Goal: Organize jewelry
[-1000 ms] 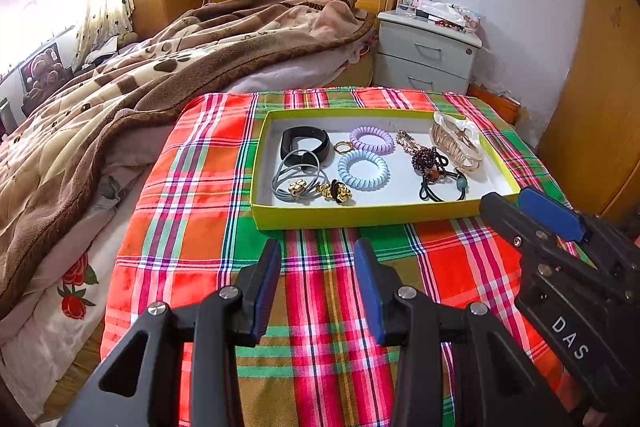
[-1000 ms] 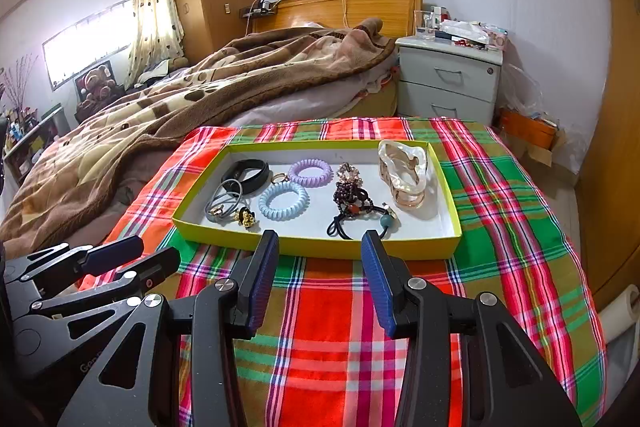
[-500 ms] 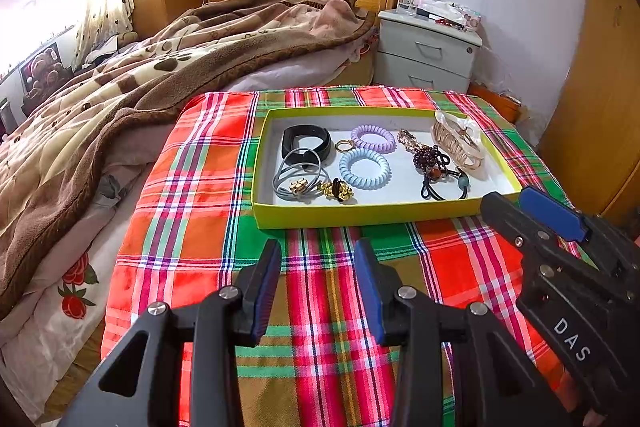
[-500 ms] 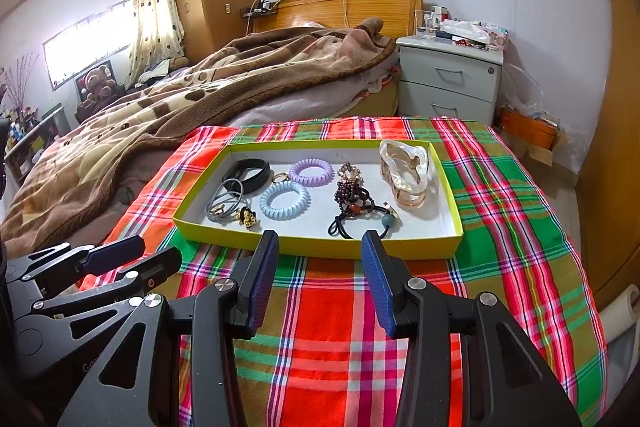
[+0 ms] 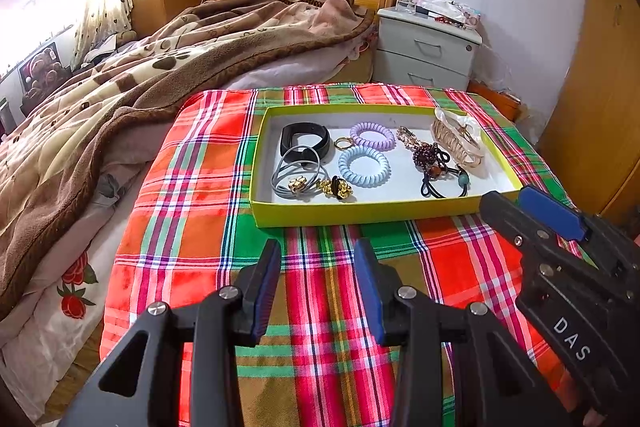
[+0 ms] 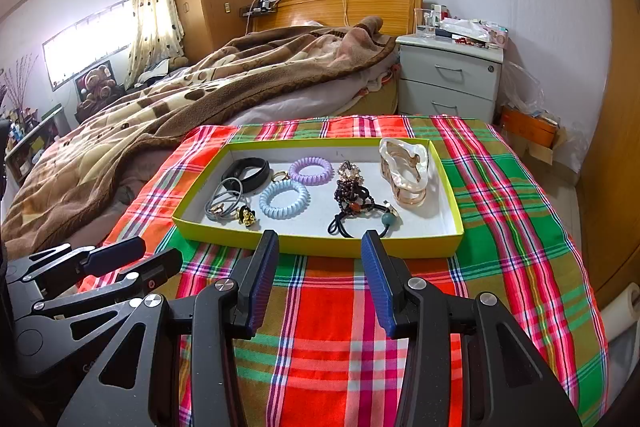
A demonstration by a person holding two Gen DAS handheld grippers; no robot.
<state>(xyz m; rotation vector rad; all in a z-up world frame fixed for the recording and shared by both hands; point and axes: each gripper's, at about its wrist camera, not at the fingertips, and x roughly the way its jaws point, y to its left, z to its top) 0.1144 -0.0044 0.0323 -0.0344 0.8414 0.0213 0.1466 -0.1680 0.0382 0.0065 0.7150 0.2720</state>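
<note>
Both grippers, left gripper (image 5: 316, 279) and right gripper (image 6: 320, 271), hover empty with fingers spread, just short of the yellow tray (image 6: 320, 247) of jewelry; best approach one loose piece, avoiding tangled ties.

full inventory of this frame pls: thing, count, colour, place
tray: 1, yellow-green rim, white floor, on plaid cloth
plaid cloth: 1, red/green, over the surface under the tray
black band: 1, tray far left
spiral hair ties: 2, purple far centre, light blue nearer
grey hair tie: 1, gold charm, tray near left
gold ring: 1, beside purple tie
beaded black ties: tangled, count unclear, tray centre-right
hair claw: 1, pearly/gold, tray far right
blanket: brown, on bed
nightstand: 1, grey, by the headboard
left gripper: open, empty
right gripper: open, empty
</note>
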